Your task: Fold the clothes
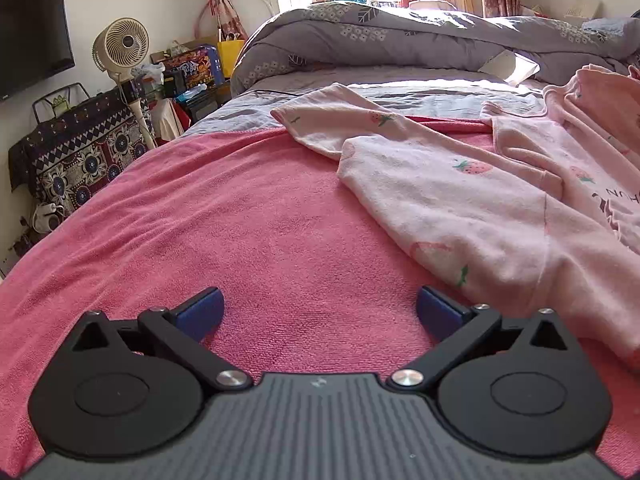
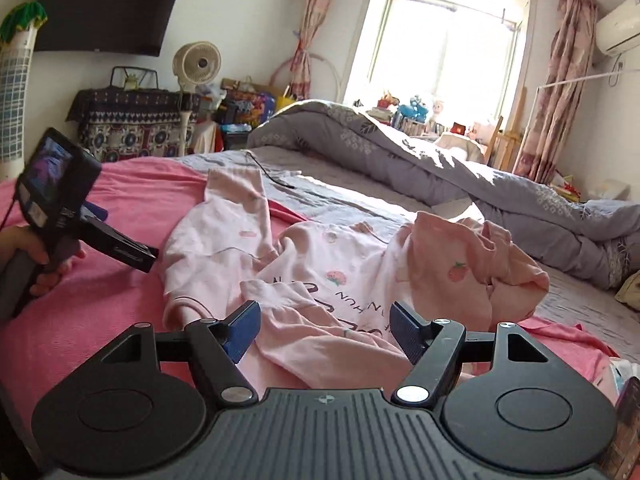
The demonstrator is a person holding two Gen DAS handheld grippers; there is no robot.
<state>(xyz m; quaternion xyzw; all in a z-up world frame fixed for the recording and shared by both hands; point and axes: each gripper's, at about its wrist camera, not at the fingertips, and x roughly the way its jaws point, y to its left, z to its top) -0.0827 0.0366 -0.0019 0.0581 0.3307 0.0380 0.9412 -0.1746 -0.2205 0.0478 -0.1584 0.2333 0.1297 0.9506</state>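
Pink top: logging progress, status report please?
Both tongs, left and right, open, empty. Pink top crumpled, unfolded. Nothing blocking.

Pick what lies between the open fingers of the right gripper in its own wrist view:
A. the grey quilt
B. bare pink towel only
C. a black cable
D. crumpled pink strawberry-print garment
D: in the right wrist view the right gripper is open with the pink strawberry-print garment bunched between its blue pads, while the left gripper, also open, is over the bare pink towel.
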